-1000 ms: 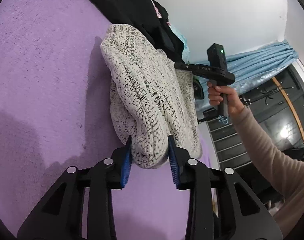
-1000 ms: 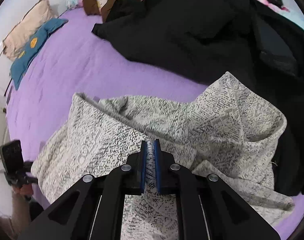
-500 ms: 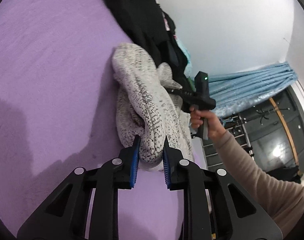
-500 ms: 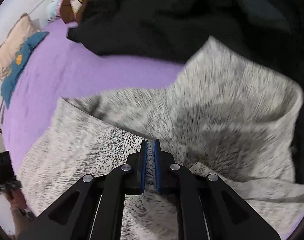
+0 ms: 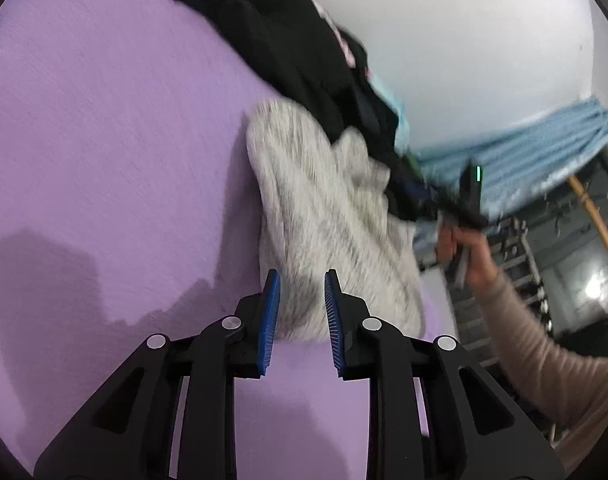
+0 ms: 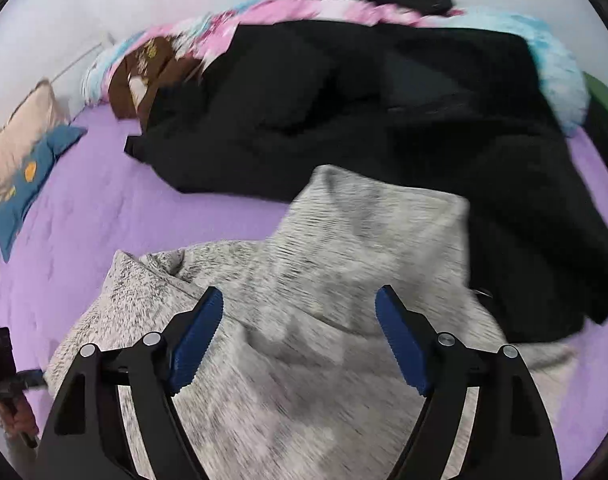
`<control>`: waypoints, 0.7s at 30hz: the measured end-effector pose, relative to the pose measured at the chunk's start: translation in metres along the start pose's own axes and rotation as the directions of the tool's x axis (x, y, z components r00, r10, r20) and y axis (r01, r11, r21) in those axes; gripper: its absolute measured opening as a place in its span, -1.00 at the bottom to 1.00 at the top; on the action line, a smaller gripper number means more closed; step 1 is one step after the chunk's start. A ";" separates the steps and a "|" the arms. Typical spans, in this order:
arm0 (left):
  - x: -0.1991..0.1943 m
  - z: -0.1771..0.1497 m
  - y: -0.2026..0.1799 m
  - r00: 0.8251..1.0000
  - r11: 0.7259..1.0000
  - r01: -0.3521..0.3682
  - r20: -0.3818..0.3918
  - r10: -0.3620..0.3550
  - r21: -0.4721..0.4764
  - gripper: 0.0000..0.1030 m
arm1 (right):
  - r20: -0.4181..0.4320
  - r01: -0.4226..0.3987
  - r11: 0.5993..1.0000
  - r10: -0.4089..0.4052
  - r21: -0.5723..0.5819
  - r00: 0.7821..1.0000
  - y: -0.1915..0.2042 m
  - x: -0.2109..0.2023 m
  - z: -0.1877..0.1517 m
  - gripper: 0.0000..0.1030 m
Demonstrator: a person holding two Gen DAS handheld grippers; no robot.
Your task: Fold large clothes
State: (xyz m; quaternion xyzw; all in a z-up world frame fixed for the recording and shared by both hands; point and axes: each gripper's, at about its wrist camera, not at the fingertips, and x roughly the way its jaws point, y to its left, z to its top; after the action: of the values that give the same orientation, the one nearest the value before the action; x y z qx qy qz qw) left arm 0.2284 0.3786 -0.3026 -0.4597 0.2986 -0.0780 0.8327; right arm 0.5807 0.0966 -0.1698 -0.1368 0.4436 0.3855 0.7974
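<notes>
While left fingers (image 5: 271, 312) ease open on grey sweater (image 5: 323, 208), right fingers (image 6: 198, 328) opening empty, pillow (image 6: 20, 132) in right view only.

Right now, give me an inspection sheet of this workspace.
Surface: purple bedspread, bare near the camera.
Job's things: grey knit garment bunched, partly folded over.
Clutter: black clothes, pink-blue blanket, brown garment, blue pillow.
Grippers: left gripper jaws opening, knit edge between them; right gripper jaws opening, clear of the knit.
Cables: nothing seen.
Surroundings: white wall, blue curtain.
</notes>
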 end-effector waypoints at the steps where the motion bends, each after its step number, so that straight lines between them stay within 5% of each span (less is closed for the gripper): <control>1: -0.014 0.002 -0.002 0.999 1.000 -0.003 0.037 0.003 0.006 -0.57 | -0.007 0.033 0.999 -0.034 -0.028 0.999 -0.005 -0.006 -0.008 0.57; 3: -0.025 0.007 -0.007 0.997 1.000 -0.012 0.072 0.011 0.013 -0.49 | -0.021 0.086 0.995 -0.088 -0.059 0.996 -0.019 -0.012 -0.013 0.57; 7: -0.037 0.014 -0.015 0.994 1.000 -0.001 0.113 -0.001 0.014 -0.02 | -0.046 0.162 0.987 -0.163 -0.006 0.986 -0.061 -0.023 -0.031 0.57; 9: -0.032 0.014 -0.021 0.995 0.999 -0.023 0.095 0.020 0.033 0.03 | -0.043 0.193 0.981 -0.192 0.017 0.980 -0.078 -0.028 -0.039 0.57; 13: -0.013 0.010 -0.033 0.994 0.992 -0.101 0.060 0.096 0.071 0.59 | -0.069 0.264 0.963 -0.260 0.048 0.963 -0.106 -0.030 -0.052 0.70; 19: 0.025 0.002 -0.051 0.995 0.986 -0.103 -0.003 0.104 0.129 0.70 | -0.111 0.359 0.932 -0.351 0.055 0.930 -0.136 -0.014 -0.067 0.71; 21: 0.033 0.000 -0.051 0.994 0.986 -0.104 -0.021 0.108 0.132 0.70 | -0.142 0.333 0.937 -0.317 0.105 0.938 -0.152 -0.003 -0.070 0.71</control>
State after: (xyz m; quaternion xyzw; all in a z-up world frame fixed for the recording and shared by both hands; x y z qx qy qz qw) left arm 0.2624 0.3366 -0.2751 -0.3863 0.3285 -0.0593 0.8598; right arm 0.6494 -0.0456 -0.2262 -0.1806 0.4867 0.2101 0.8284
